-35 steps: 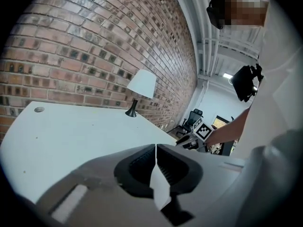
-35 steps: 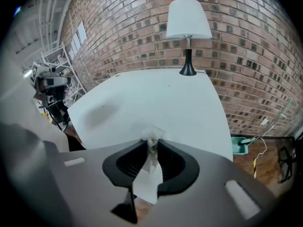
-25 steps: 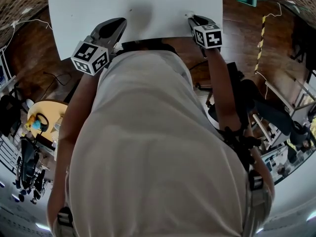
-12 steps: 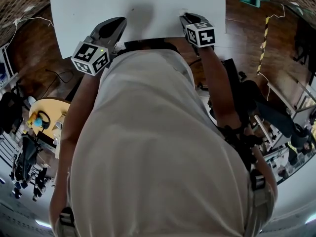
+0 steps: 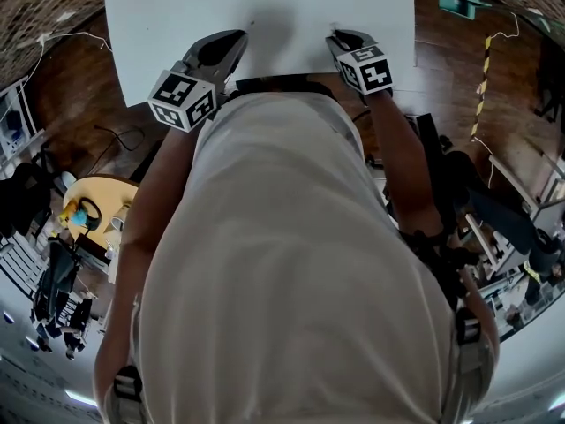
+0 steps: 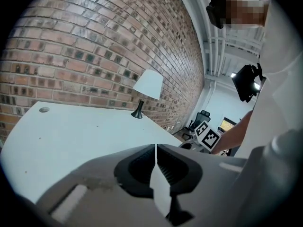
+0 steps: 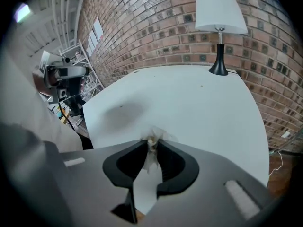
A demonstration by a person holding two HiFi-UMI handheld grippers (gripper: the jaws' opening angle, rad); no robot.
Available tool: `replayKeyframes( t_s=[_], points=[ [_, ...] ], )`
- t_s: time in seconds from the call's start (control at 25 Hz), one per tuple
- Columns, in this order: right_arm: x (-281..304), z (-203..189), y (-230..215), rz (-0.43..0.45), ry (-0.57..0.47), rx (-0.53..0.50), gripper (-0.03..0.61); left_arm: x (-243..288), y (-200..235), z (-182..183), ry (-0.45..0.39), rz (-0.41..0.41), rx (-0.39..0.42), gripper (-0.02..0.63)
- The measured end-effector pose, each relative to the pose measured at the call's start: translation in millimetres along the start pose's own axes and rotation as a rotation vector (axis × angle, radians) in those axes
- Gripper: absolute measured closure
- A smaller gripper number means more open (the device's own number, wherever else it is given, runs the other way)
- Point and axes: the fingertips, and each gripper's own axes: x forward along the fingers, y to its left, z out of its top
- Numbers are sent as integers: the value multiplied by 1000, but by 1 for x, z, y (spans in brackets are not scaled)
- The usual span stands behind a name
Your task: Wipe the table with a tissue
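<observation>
"So, what is in your right gripper [image 7: 152, 142]?"

"A tissue [image 7: 151, 149]. My right jaws are clenched on it. It is white and all scrunched up, and a bit of it puffs out past the tips."

"Where is the tissue?"

"Right at the white table [image 7: 203, 108], close to the front edge on my right side. The jaws point down at the top. I cannot tell if the tissue is pressing on it."

"And your left gripper [image 6: 155, 148]?"

"Its jaws are squeezed together with nothing in them. It sits over the front edge of the table on my left side, apart from the right one."

"What is farther out?"

"A soft dark shadow [image 7: 122, 111] lies on the table just past the tissue. At the far side stands a lamp [image 7: 220, 20] with a white shade and a black foot. Behind it is a brick wall [image 7: 156, 27]."
</observation>
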Motion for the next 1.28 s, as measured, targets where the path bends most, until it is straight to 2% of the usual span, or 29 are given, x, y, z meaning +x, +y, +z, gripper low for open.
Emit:
replayKeyframes(
  t_s=[0.24, 0.36, 0.48, 0.8, 1.04, 1.12, 1.28],
  points=[
    [-19, -4, -29, -75, -35, 49, 506, 2, 5, 3, 0, 44, 24, 607],
    [-25, -14, -48, -123, -10, 83, 506, 3, 8, 6, -10, 66, 35, 607],
    [-22, -22, -49, -121, 19, 75, 506, 3, 10, 6, -15, 85, 38, 609],
    [12, 1, 22, 52, 14, -83, 506, 2, 10, 6, -13, 122, 28, 607],
    [18, 10, 66, 221, 4, -219, 506, -1, 13, 9, -26, 164, 7, 607],
    [13, 18, 53, 205, -37, -209, 505, -2, 14, 8, -38, 186, -9, 607],
    [-4, 41, -20, 76, -108, -82, 506, -12, 24, 7, -71, 246, -48, 607]
  ],
)
